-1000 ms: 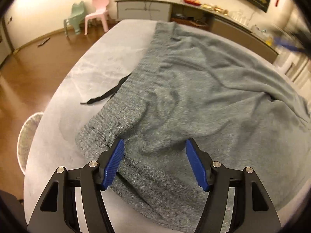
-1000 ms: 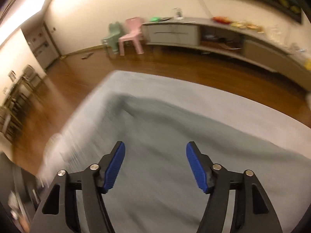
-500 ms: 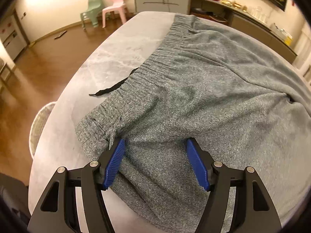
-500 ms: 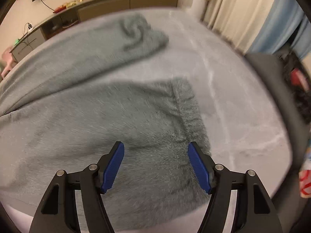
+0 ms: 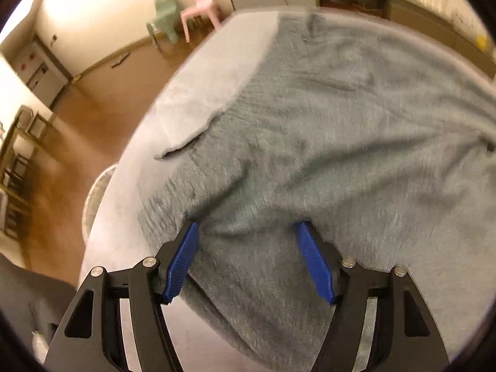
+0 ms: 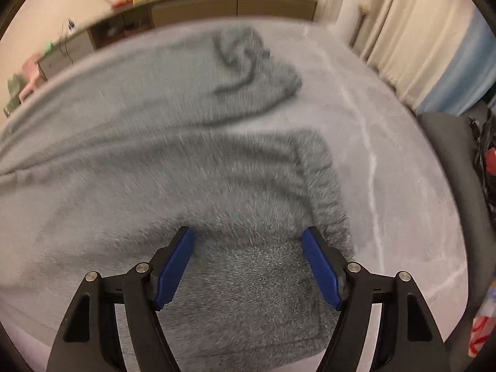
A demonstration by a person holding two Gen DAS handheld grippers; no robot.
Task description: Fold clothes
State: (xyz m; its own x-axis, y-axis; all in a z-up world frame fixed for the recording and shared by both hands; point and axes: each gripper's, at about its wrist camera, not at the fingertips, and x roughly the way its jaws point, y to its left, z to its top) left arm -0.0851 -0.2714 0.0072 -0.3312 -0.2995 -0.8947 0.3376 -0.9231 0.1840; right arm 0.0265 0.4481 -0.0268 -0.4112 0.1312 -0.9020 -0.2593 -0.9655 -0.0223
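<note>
Grey trousers (image 5: 325,130) are spread flat across a pale table (image 5: 198,71), unfolded. The left gripper (image 5: 246,257) is poised wide above the waistband end, nothing held; the right gripper (image 6: 248,263) is seen widening over a leg cuff (frames blurred). A shallow pinch may catch only one layer, skewing the fold.

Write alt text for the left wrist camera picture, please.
An open two-finger left gripper with blue pads hangs over the waistband end of grey trousers spread on a pale grey table. Behind are a wooden floor and two small plastic chairs.
</note>
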